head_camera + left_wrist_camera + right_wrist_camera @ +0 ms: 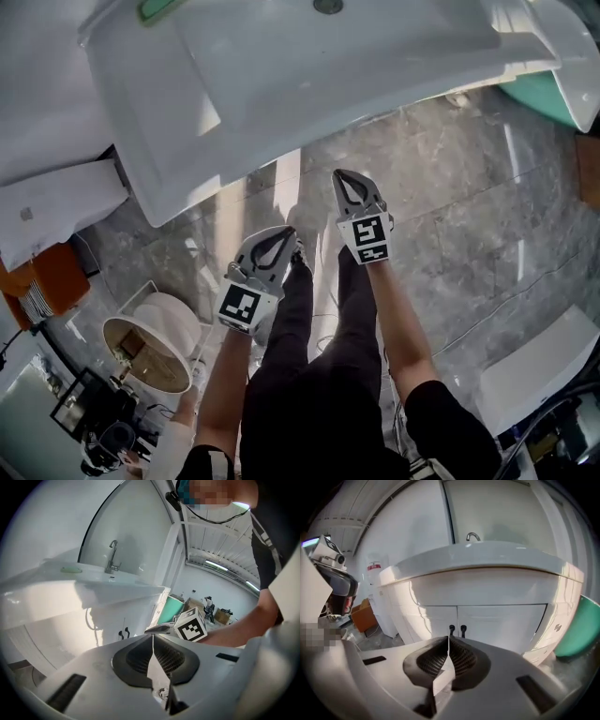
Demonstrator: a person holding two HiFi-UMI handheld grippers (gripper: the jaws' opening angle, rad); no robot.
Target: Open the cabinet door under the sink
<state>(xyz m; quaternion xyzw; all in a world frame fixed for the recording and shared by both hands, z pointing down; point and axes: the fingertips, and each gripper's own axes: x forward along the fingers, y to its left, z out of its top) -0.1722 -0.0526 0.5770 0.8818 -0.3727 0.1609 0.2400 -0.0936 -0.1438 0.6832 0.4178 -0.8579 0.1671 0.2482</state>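
Observation:
A white sink [281,84] with a tap [472,536] sits on a white cabinet. Its two doors [501,625] are closed, with two small black handles [457,630] side by side at the middle seam; the handles [123,633] also show in the left gripper view. My right gripper [448,638] points straight at the handles, a short way off, jaws shut and empty. My left gripper [153,634] is shut too, held beside the right one [349,181] and angled toward the cabinet from the left [281,234].
A grey marble floor [450,216] lies below. A white spool [155,342] and an orange box [47,281] stand at the left, a green tub [539,98] at the right of the cabinet, a white board [534,370] near right.

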